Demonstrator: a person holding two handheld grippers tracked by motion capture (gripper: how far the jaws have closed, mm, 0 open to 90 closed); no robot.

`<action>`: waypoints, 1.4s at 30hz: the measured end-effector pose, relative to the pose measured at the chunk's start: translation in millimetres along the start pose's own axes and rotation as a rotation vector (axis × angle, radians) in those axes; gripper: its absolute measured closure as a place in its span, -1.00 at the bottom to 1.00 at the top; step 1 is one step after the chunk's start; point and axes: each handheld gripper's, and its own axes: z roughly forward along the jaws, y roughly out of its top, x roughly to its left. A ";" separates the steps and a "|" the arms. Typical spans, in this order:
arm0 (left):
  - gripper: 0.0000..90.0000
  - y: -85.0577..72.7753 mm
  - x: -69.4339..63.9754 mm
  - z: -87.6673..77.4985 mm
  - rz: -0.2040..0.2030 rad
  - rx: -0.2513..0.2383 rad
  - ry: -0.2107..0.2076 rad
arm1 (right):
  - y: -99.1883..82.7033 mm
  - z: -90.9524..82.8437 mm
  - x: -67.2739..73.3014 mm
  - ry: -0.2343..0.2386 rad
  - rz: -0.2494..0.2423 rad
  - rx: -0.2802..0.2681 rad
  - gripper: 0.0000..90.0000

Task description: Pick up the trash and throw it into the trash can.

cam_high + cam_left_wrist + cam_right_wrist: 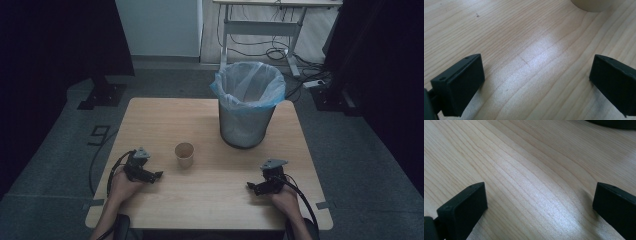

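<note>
Wood grain runs across the pale tabletop (165,120), a square slab with rounded corners standing on a grey carpeted floor (350,165). At about one o'clock on it stands a mesh waste bin (247,122) lined with a pale blue plastic bag (248,85). A small paper cup (184,154) stands upright near the centre, toward nine o'clock, well apart from the bin.

Each hand rests on the near part of the tabletop. The left gripper (150,175) lies at about eight o'clock, just beside the cup but not touching it; its jaws stand wide apart with nothing between them. The right gripper (256,187) lies at about four o'clock, jaws likewise spread wide and empty.

Beyond the tabletop, at twelve o'clock, a white wall panel (160,27) meets the legs of a light desk frame (260,27) with a tangle of cables (280,50) and a power strip (314,83) on the floor. Dark curtains at both sides swallow detail.

In the left gripper view the cup's base (594,5) is cut off at the top edge. In the right gripper view a dark curved edge (611,123) at the top right is too cropped to identify.
</note>
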 end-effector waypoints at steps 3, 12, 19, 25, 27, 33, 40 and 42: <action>-1.00 0.1 -0.5 0.2 -0.004 -0.002 0.002 | 0.0 0.0 0.0 0.000 0.000 0.000 -1.00; -1.00 0.3 -0.8 0.4 -0.007 -0.001 0.005 | 0.4 0.5 0.4 -0.003 0.003 -0.001 -1.00; -1.00 0.3 -0.8 0.3 -0.007 -0.002 0.005 | 0.6 0.6 0.9 -0.007 0.008 0.000 -1.00; -1.00 2.2 -0.9 0.6 -0.020 0.004 0.006 | 0.6 0.6 0.9 -0.007 0.008 0.000 -1.00; -1.00 2.5 -0.9 0.8 -0.025 0.003 0.003 | 0.5 0.5 1.0 -0.009 0.009 -0.001 -1.00; -1.00 10.0 -1.1 -2.8 -0.068 -0.038 -0.048 | 0.4 0.4 1.3 -0.011 0.011 0.000 -1.00; -0.99 19.1 -6.8 -0.7 -0.053 -0.036 -0.059 | 0.2 0.2 1.8 -0.014 0.014 0.000 -1.00; -0.99 21.8 -9.2 0.0 -0.040 -0.031 -0.056 | 0.2 0.1 1.8 -0.013 0.014 0.001 -1.00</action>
